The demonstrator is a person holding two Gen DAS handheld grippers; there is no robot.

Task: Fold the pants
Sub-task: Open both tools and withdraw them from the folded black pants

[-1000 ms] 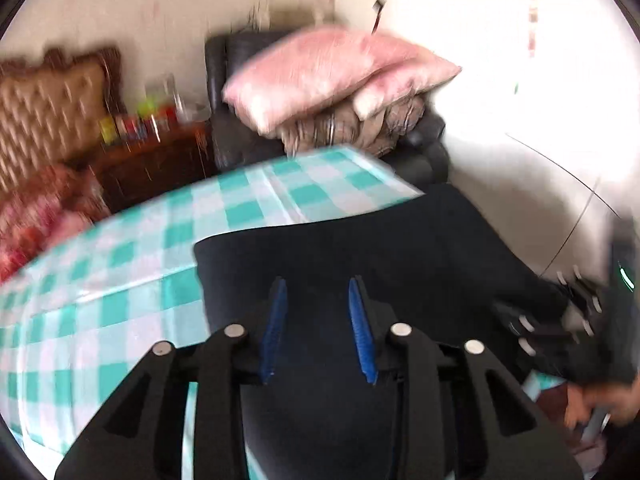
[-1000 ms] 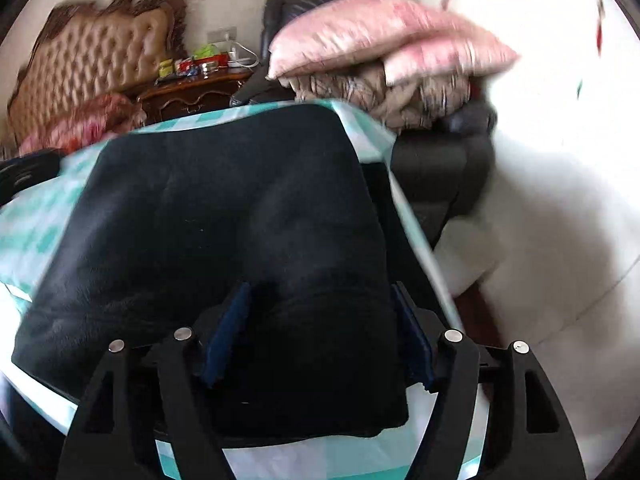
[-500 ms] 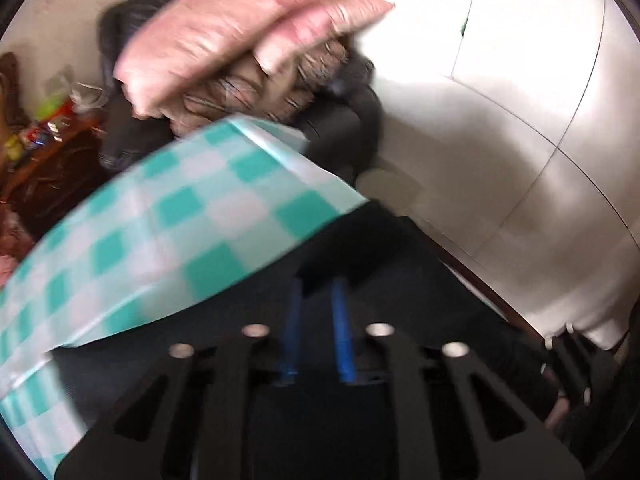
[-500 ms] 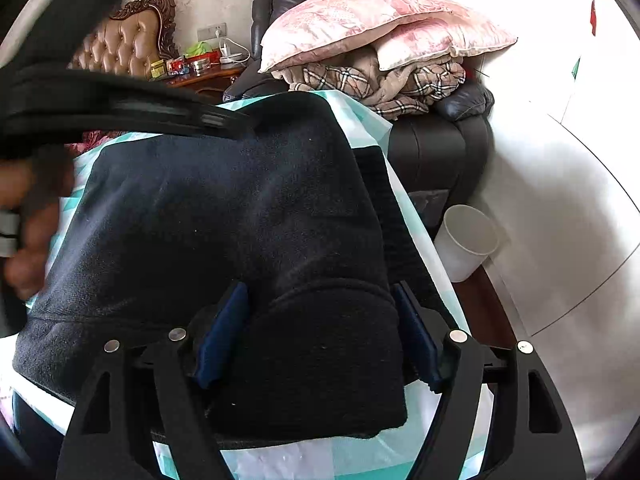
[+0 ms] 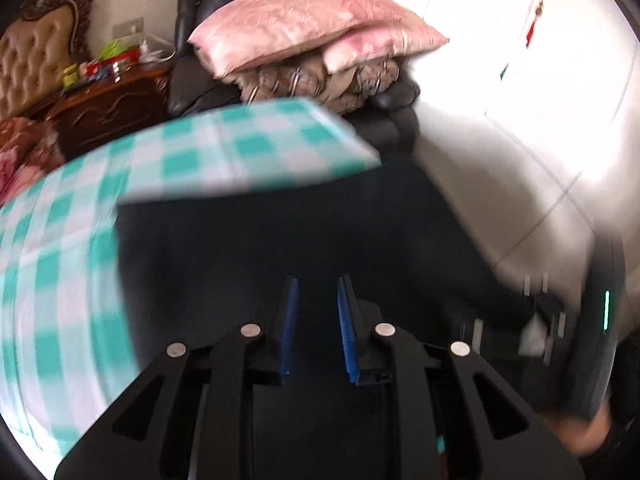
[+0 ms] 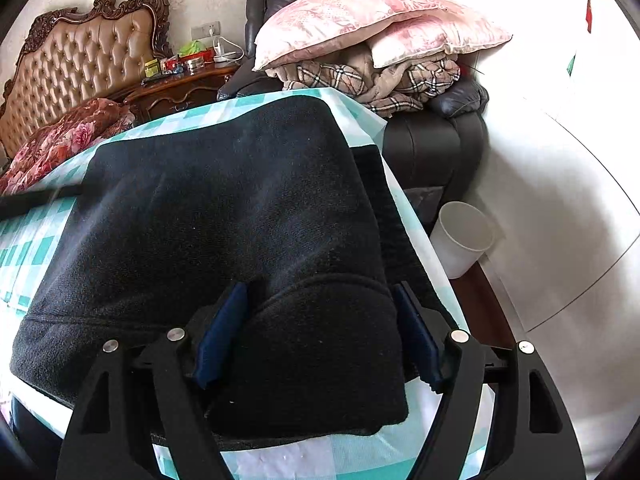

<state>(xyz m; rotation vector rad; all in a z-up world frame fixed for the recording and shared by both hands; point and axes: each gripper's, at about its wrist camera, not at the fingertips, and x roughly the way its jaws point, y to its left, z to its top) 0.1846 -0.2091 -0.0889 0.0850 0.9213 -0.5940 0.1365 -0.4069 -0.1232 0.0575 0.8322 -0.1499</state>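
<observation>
The black fleece pants [image 6: 224, 216] lie folded on the teal-checked tablecloth [image 6: 36, 236]. My right gripper [image 6: 320, 332] is open, its blue pads wide apart on either side of a thick fold at the near right corner. My left gripper [image 5: 316, 320] hovers over the same pants [image 5: 280, 240] with a narrow gap between its blue pads; nothing shows between them. The left wrist view is blurred by motion. The other gripper's body shows at its right edge [image 5: 600, 340].
A black armchair [image 6: 432, 148] piled with pink pillows [image 6: 368, 20] and plaid blankets stands past the table's far corner. A white bin [image 6: 464, 236] sits on the floor to the right. A tufted headboard [image 6: 80, 64] and a cluttered wooden nightstand [image 6: 180, 84] are at back left.
My left gripper has swung back leftward over the pants and its pads have opened slightly. My right gripper has stayed still, open around the fold.
</observation>
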